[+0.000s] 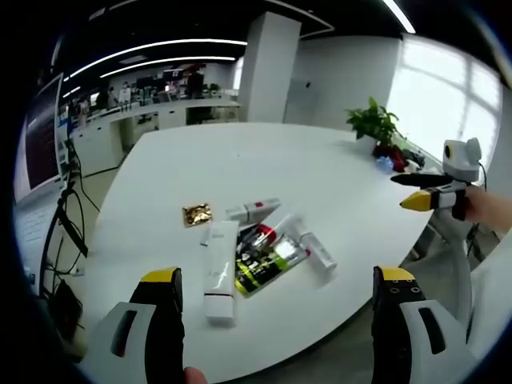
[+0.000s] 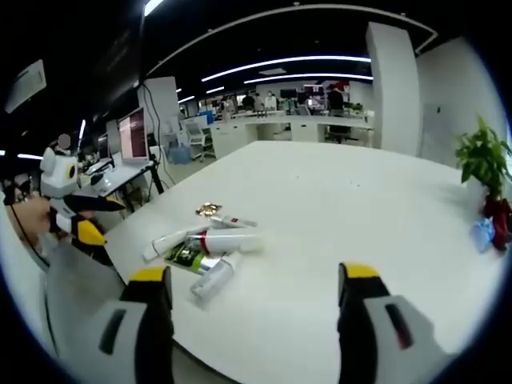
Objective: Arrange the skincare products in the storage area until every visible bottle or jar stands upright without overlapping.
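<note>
Lying flat and overlapping near the white table's [image 1: 320, 176] front edge, the skincare tubes [image 1: 256, 252] blur together, labels unreadable. Left gripper [image 1: 276, 288] and right gripper [image 2: 252, 284] hover released, empty.

Bright office light: ceiling strip lights [image 1: 160, 48] overhead and a blown-out window [image 1: 448, 88] at right. The white counter [image 1: 264, 168] glares softly; fisheye bending and blur grow toward edges.
</note>
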The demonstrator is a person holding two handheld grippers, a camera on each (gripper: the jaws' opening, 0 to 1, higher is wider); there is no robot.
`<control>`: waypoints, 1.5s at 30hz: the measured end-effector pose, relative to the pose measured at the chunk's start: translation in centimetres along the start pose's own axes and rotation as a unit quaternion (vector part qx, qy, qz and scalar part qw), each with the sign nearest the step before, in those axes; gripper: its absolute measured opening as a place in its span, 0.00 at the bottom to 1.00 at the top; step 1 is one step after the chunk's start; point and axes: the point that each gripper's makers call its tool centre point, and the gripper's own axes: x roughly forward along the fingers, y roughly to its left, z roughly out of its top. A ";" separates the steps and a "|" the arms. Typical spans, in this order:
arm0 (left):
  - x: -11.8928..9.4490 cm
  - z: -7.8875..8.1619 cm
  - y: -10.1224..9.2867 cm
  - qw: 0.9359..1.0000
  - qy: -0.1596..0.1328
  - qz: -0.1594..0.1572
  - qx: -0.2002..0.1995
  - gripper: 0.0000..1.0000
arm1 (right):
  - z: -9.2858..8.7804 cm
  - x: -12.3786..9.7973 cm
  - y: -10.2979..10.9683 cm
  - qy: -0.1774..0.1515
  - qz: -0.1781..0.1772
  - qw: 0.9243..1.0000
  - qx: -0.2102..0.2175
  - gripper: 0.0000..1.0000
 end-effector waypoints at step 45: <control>2.2 -0.6 1.7 1.000 0.013 -0.004 -0.022 0.97 | 3.3 13.2 2.9 0.078 0.163 0.969 -0.171 0.75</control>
